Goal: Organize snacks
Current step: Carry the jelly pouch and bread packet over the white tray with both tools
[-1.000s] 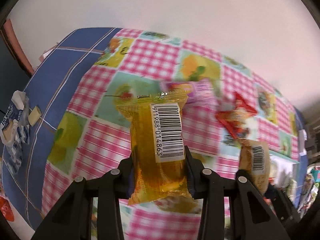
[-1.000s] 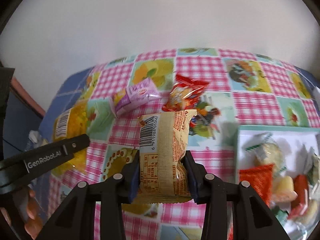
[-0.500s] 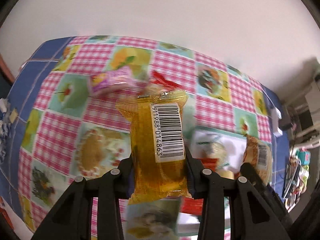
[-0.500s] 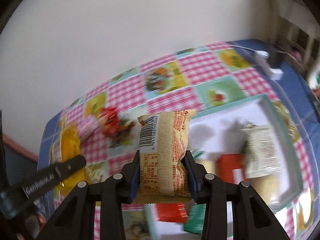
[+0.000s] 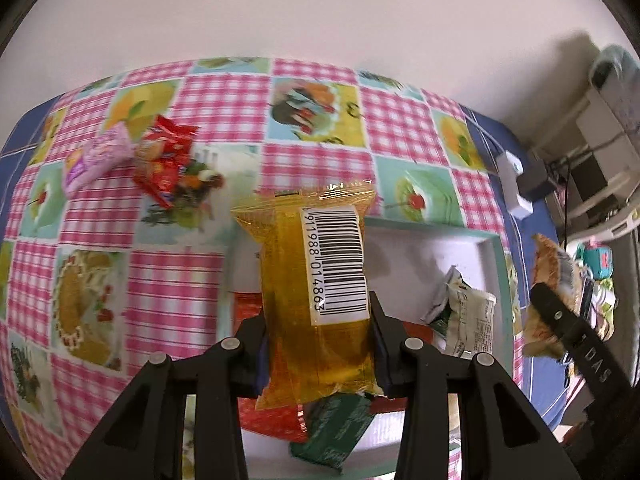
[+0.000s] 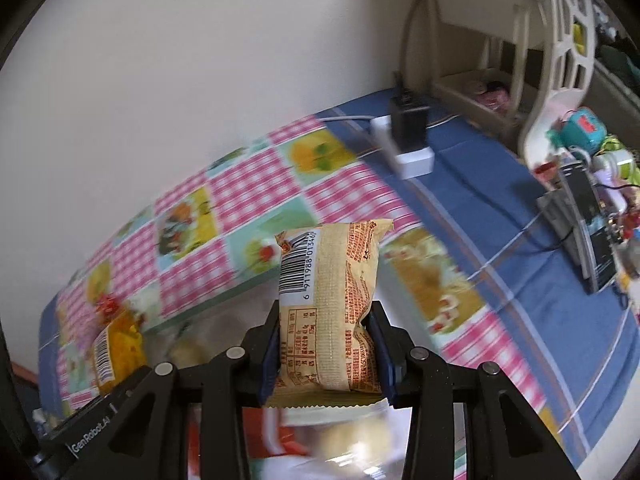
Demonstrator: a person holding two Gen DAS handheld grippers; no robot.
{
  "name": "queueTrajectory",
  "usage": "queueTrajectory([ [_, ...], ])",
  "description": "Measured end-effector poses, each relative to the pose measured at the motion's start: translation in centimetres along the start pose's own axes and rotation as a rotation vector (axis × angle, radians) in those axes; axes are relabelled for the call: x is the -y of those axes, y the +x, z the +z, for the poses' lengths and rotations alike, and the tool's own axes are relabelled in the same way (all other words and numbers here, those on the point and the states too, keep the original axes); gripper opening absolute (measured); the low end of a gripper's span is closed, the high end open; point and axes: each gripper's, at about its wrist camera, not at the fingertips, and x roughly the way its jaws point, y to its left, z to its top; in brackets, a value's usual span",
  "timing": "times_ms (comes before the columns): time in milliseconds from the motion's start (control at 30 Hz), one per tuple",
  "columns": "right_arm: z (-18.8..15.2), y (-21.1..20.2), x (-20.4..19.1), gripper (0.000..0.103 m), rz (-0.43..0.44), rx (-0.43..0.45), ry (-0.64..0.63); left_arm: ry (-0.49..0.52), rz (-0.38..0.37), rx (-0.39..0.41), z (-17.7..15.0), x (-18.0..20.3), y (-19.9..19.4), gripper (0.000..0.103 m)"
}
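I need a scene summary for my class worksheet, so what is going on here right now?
A person is sorting wrapped snacks with two handheld grippers. The left gripper is shut on a clear yellow snack packet with a barcode label, held above a white tray with a teal rim that already holds several packets. The right gripper is shut on a beige printed snack packet. A red foil packet and a small pink packet lie on the pink checked tablecloth.

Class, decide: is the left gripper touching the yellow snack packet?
Touching. The left wrist view shows the left gripper with both pads pressed against the yellow snack packet.
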Motion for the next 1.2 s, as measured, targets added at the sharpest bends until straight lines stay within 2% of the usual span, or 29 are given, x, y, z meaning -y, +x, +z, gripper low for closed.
queueTrajectory([
  [400,0.1,3.4,3.0,0.042,-0.047,-0.055,0.013,0.106,0.048,-0.008,-0.6,2.6,3.3,0.042],
  [767,-0.7,5.3,2.6,0.042,-0.042,-0.112,-0.008,0.103,0.055,-0.017,-0.6,2.4,3.9,0.042],
  [1000,-1.1,6.2,1.8,0.042,0.005,-0.152,-0.019,0.101,0.051,-0.019,-0.6,2.5,4.0,0.042],
  [1200,-1.2,6.5,1.3,0.043,0.003,-0.168,-0.029,0.112,0.052,-0.023,-0.9,2.9,4.3,0.042],
])
